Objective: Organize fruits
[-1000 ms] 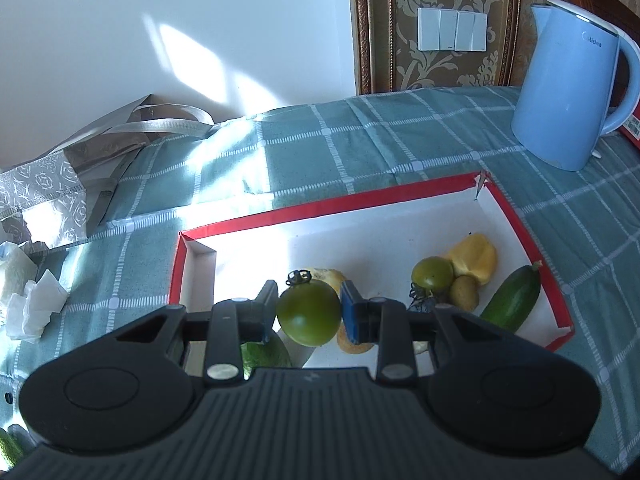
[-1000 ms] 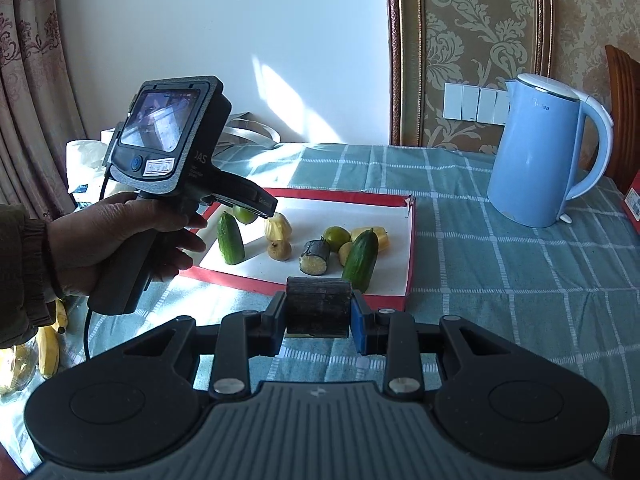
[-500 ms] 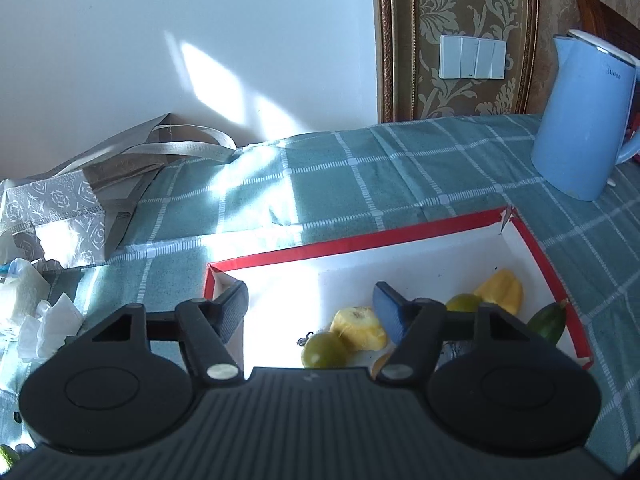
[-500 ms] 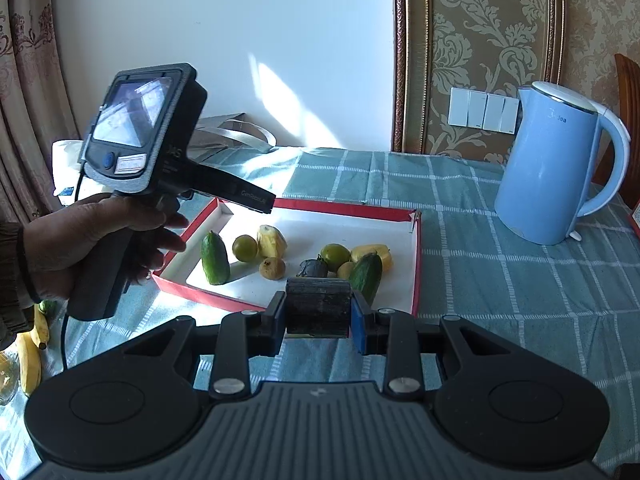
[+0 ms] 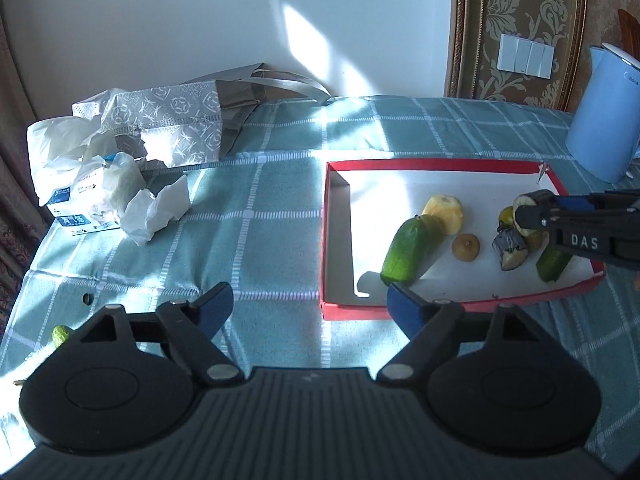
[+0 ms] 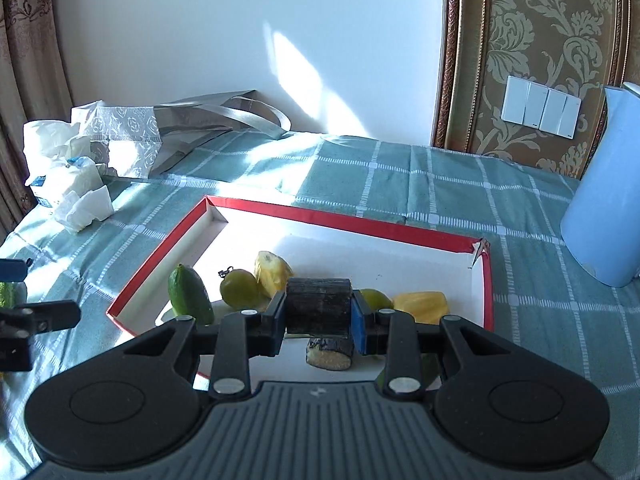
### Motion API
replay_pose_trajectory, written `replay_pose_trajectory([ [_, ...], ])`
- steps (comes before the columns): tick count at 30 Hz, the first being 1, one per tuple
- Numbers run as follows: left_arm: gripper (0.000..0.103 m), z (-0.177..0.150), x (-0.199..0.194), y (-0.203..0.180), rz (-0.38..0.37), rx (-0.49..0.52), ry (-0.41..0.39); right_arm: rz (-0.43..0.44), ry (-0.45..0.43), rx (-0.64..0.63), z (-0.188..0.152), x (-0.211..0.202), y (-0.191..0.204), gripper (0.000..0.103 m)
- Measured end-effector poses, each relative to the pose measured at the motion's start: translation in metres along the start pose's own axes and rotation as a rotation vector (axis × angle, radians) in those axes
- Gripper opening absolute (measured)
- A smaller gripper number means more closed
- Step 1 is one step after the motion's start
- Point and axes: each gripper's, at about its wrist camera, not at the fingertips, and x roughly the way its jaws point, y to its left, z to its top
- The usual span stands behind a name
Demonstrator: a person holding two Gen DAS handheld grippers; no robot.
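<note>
Right hand-held gripper [image 6: 319, 312] clamps dark sugarcane piece [image 6: 319, 305] over tray [image 6: 484, 300]; left hand-held gripper [image 5: 310, 310] opening, empty.

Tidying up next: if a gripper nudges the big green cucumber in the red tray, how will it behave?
The cucumber is rounded and lies on its side, so it probably rolls sideways. Its glossy skin looks slippery. It leans against a green fruit, which a push would likely move too.

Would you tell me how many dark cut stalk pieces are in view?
2. One dark piece is clamped in the right claw above the tray; a second piece lies on the tray floor close by. Others may be hidden behind the claw.
</note>
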Motion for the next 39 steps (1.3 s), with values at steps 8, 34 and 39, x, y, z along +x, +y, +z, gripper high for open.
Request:
replay_pose_trajectory([
  [8,0.086,-0.001,-0.009,0.012,0.033,-0.021,-0.007,-0.017,0.0,-0.03,0.015,0.027,0.002,0.031],
  [34,0.103,0.014,-0.023,0.005,0.012,-0.016,-0.039,-0.05,-0.037,0.023,0.024,0.014,-0.01,0.069],
  [39,0.103,0.021,-0.03,-0.003,-0.011,-0.025,-0.042,-0.02,-0.062,0.077,0.007,-0.038,-0.019,0.07],
])
